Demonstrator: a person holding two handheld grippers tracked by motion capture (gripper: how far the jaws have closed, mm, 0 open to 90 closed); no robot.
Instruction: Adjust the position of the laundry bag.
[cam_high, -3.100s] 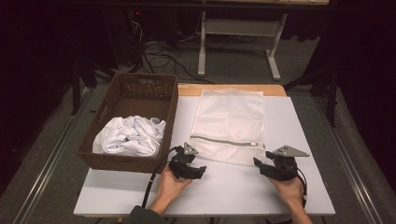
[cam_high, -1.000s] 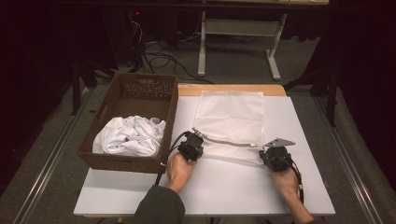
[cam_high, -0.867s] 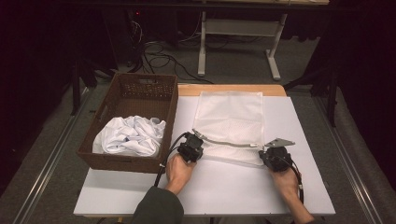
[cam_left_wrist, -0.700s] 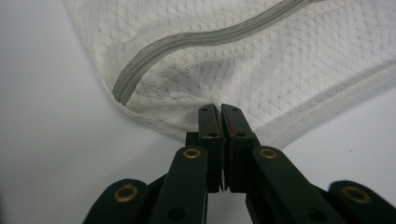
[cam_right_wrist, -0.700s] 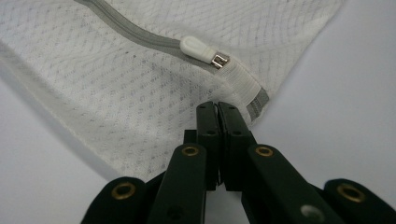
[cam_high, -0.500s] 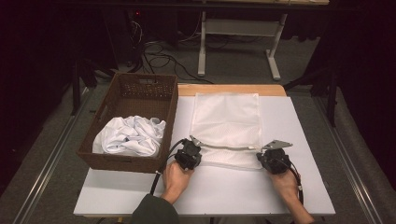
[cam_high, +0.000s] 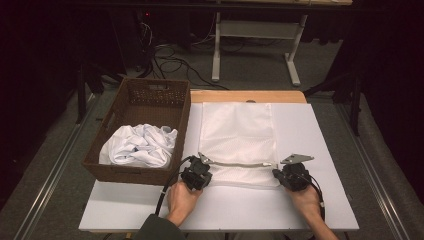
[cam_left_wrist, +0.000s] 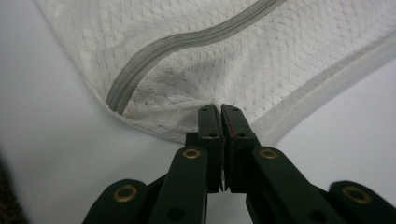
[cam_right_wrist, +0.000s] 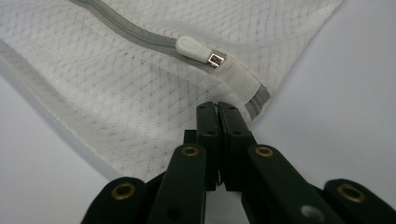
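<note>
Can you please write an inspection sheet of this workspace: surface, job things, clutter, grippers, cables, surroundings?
Surface: white table, wooden strip at its far edge.
Job's things: white mesh laundry bag lying flat, grey zipper near its near edge, white zipper pull at the right end.
Clutter: brown wicker basket at the left, white cloth inside.
Grippers: left gripper and right gripper each shut on the bag's near corners.
Cables: black cable trailing from the left gripper.
Surroundings: dark room, grey floor, loose wires, white desk frame behind.
</note>
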